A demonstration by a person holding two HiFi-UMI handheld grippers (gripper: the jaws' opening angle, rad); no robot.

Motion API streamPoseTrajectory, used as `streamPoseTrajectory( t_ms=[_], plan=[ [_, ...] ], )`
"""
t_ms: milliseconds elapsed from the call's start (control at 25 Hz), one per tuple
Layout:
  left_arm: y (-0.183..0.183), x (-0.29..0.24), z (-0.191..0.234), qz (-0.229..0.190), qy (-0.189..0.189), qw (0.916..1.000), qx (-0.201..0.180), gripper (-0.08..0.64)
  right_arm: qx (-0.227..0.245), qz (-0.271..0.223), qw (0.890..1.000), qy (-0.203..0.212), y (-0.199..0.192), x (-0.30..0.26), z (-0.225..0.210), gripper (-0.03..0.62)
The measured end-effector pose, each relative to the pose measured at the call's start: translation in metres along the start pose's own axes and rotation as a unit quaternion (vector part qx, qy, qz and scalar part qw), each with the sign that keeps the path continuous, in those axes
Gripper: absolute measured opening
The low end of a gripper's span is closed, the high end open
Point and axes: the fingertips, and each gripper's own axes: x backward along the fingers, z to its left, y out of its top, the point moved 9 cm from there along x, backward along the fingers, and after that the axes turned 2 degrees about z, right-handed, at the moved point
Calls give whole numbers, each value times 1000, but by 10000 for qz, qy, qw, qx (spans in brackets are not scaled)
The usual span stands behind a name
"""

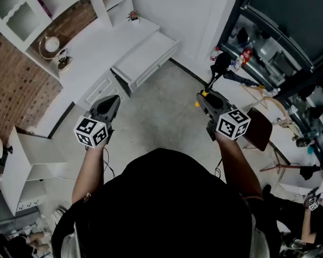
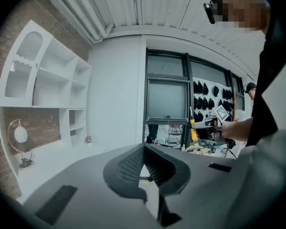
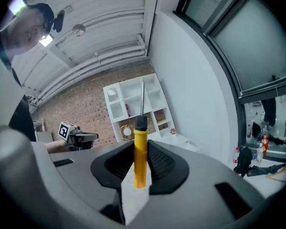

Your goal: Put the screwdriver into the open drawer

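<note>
A white surface (image 1: 99, 39) runs along a red brick wall (image 1: 13, 85), and in the head view an open white drawer (image 1: 145, 55) stands pulled out over the grey floor (image 1: 161, 117). A person holds the left hand-held gripper (image 1: 113, 100) near the cabinet front. The right hand-held gripper (image 1: 203, 98), further right, is clamped on a yellow-handled screwdriver (image 1: 204, 94) that points away from the person. The tool is well apart from the drawer, to its right and nearer.

In the left gripper view, the left hand-held gripper (image 2: 144, 149) has its jaws meeting at the tips with nothing between them. The right hand-held gripper (image 2: 203, 123) shows far off before dark windows.

In the right gripper view, the right hand-held gripper (image 3: 140, 146) presses both sides of the yellow-handled screwdriver (image 3: 140, 162). Its steel shaft runs straight out beyond the jaws, toward a white shelf unit (image 3: 133, 101) on the brick wall.
</note>
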Motion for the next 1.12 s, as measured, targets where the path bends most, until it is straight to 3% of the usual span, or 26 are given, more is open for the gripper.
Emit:
streamPoseTrajectory(
  t_ms=[400,720,1120],
  plan=[
    [5,-30,-24,42,91,9999,9,16,-11,66,10000,-65,0,16,-30,89],
    [3,-32,-35,141,332,9993,110,17,29,43,9999,164,7,18,-46,92],
    [5,-36,-40,195,267,9992,203,17,28,71,9995,316,13,13,-53,92]
  ],
)
